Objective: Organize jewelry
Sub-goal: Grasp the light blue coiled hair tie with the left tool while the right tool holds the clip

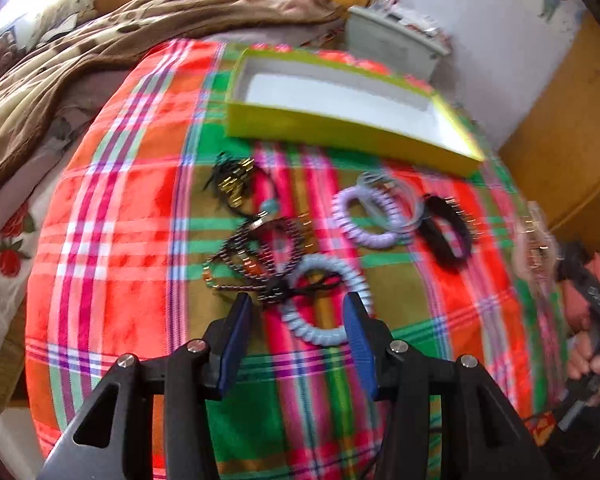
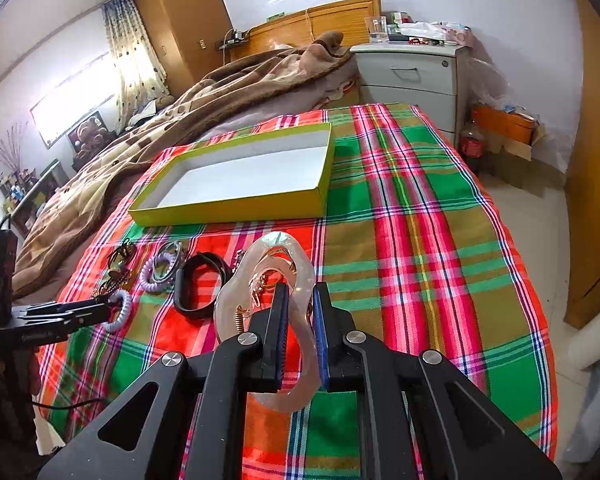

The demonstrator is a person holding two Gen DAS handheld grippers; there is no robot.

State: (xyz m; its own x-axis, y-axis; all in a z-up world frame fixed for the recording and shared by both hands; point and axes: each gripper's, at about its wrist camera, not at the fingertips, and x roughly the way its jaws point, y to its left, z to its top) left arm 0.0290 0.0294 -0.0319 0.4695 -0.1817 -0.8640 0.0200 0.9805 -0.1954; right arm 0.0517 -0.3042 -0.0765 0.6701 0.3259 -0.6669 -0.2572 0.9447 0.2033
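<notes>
No writing is legible; a white label on the left gripper's body is too blurred to read. One yellow box (image 2: 236,210) sits empty at upper centre. Below it lie two coil ties, lilac (image 1: 370,216) and blue (image 1: 320,300), one black band (image 1: 446,232) and a bead tangle (image 1: 256,248). The left gripper (image 1: 298,308) is spread around the blue tie. The right gripper (image 2: 300,300) clenches a pearly ring (image 2: 268,276).
</notes>
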